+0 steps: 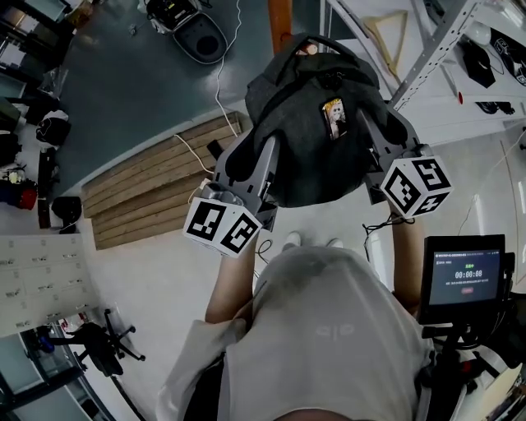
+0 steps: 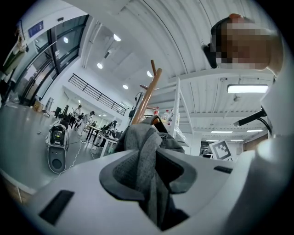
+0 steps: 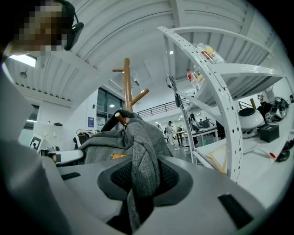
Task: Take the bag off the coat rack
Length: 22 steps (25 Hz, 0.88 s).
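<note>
A dark grey backpack (image 1: 312, 140) hangs in front of me against the wooden coat rack (image 1: 280, 20). My left gripper (image 1: 246, 160) is shut on a bunched fold of its grey fabric (image 2: 142, 142) on the bag's left side. On the bag's right side, my right gripper (image 1: 386, 136) is shut on a twisted grey fold (image 3: 144, 156). In the right gripper view the bag's black top handle (image 3: 110, 118) still loops over a peg of the rack's pole (image 3: 127, 87). The left gripper view shows the pole (image 2: 147, 98) rising behind the bag.
White perforated shelving (image 1: 436, 49) stands close on the right, holding bottles and tools (image 3: 220, 92). A wooden pallet (image 1: 156, 189) lies on the floor at the left, with a cable and a grey machine (image 1: 197, 33) beyond. A small screen (image 1: 464, 275) is mounted at my right.
</note>
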Each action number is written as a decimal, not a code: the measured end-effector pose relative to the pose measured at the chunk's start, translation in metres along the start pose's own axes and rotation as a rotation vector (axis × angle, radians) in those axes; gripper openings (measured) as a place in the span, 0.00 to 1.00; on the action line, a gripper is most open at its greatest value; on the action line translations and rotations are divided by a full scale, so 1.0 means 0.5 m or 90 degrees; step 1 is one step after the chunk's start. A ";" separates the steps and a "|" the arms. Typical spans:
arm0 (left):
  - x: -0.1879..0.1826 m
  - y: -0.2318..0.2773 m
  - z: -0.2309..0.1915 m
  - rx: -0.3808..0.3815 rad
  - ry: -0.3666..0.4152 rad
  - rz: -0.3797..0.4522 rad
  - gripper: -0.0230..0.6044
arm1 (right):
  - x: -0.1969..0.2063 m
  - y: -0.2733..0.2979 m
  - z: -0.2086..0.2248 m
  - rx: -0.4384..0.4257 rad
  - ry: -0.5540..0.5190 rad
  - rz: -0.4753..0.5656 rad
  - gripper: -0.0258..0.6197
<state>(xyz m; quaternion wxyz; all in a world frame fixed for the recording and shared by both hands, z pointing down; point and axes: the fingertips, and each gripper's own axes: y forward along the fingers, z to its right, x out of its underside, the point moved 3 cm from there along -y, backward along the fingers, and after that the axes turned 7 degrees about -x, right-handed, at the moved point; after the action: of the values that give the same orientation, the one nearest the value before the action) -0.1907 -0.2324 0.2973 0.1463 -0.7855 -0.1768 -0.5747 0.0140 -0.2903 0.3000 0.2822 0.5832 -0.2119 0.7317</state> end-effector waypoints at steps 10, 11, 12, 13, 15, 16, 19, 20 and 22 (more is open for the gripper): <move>-0.009 -0.028 0.062 0.048 -0.007 -0.002 0.21 | -0.025 -0.084 -0.021 0.030 -0.014 0.021 0.19; -0.010 -0.034 0.069 0.053 -0.008 -0.003 0.21 | -0.026 -0.094 -0.026 0.033 -0.012 0.023 0.19; -0.010 -0.041 0.075 0.058 -0.008 -0.005 0.21 | -0.026 -0.105 -0.032 0.038 -0.010 0.024 0.19; -0.011 -0.049 0.080 0.063 -0.010 -0.007 0.21 | -0.026 -0.115 -0.040 0.043 -0.007 0.025 0.19; -0.010 -0.059 0.090 0.074 -0.013 -0.014 0.21 | -0.023 -0.135 -0.049 0.054 -0.001 0.024 0.19; -0.006 -0.058 0.095 0.081 -0.016 -0.019 0.21 | -0.020 -0.144 -0.048 0.061 0.002 0.023 0.19; 0.011 -0.042 0.113 0.108 -0.024 -0.036 0.21 | -0.010 -0.175 -0.033 0.091 0.011 0.023 0.19; 0.016 -0.035 0.119 0.120 -0.027 -0.042 0.21 | -0.008 -0.186 -0.028 0.104 0.013 0.024 0.19; 0.027 -0.019 0.132 0.144 -0.033 -0.052 0.21 | -0.004 -0.207 -0.015 0.128 0.015 0.026 0.19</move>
<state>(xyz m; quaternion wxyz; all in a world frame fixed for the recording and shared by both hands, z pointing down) -0.1351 -0.1941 0.2911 0.2055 -0.7708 -0.2762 -0.5360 0.0772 -0.2082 0.2944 0.2094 0.5953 -0.1457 0.7619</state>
